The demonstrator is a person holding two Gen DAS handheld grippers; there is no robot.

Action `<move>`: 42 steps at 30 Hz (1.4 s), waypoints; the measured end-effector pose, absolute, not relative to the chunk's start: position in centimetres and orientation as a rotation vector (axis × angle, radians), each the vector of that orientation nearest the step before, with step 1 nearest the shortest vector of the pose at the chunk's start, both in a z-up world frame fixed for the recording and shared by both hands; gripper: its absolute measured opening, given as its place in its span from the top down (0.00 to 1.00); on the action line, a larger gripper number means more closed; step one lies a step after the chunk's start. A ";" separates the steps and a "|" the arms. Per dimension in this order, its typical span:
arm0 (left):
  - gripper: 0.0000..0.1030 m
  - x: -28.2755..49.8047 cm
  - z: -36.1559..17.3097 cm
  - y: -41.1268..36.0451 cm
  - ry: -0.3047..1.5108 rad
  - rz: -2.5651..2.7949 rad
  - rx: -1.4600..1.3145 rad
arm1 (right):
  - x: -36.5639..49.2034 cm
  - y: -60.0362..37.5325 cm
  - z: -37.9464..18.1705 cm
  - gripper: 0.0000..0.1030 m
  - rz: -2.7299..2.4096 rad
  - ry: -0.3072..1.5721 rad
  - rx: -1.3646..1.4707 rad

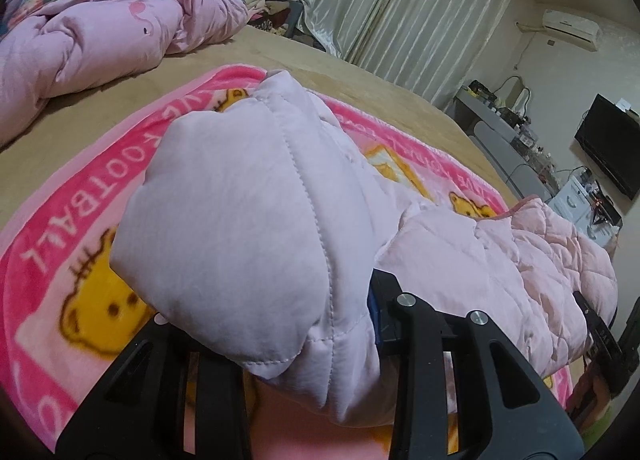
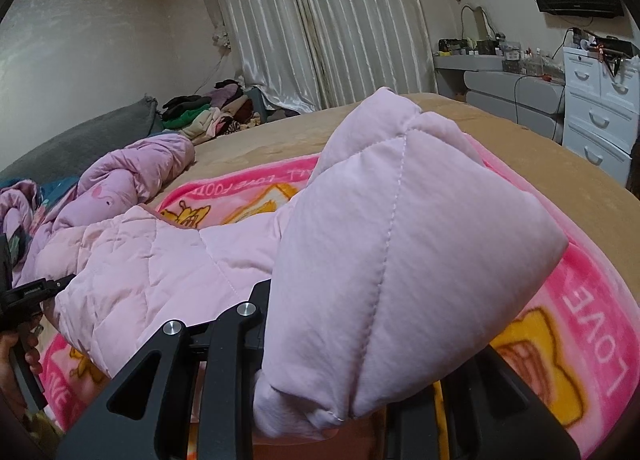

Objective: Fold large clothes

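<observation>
A pale pink quilted puffer jacket (image 1: 248, 212) lies on a pink cartoon blanket (image 1: 60, 228) on the bed. My left gripper (image 1: 320, 340) is shut on a padded part of the jacket, which bulges over its fingers and hides the tips. The jacket also fills the right wrist view (image 2: 400, 240), where my right gripper (image 2: 332, 380) is shut on another padded fold, tips hidden. The left gripper shows at the far left of the right wrist view (image 2: 28, 296), at the jacket's quilted end.
A crumpled pink duvet (image 1: 100, 40) lies at the far left of the tan bed (image 1: 360, 88). A pile of clothes (image 2: 208, 112) sits by the curtains. White drawers (image 2: 600, 108), a grey desk and a wall TV (image 1: 608, 144) stand beyond the bed's right side.
</observation>
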State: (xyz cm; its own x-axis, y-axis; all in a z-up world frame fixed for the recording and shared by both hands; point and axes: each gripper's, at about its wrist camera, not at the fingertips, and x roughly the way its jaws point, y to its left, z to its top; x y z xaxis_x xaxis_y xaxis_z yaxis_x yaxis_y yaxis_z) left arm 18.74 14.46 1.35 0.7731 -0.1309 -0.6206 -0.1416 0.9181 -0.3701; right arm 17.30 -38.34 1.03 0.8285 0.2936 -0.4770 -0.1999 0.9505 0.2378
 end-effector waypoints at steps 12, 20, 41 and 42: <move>0.75 15.0 -0.1 14.7 0.696 0.003 -0.396 | 14.1 -39.0 -0.1 0.77 0.255 0.560 0.205; 0.75 13.5 -0.9 14.8 0.701 0.010 -0.384 | 12.6 -39.3 -1.1 0.77 0.252 0.576 0.234; 0.71 11.8 -3.6 14.7 0.730 0.035 -0.340 | 13.4 -39.5 -4.8 0.75 0.210 0.684 0.359; 0.71 11.7 -3.8 14.7 0.731 0.036 -0.338 | 13.4 -39.5 -5.0 0.74 0.207 0.690 0.361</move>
State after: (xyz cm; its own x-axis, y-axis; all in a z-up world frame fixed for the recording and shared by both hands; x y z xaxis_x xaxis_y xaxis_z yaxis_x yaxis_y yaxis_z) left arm 11.73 14.70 -3.77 0.7462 -0.0854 -0.6602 -0.1490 0.9452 -0.2906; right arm 13.39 -39.51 -4.97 0.7545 0.3035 -0.5820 -0.0678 0.9180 0.3908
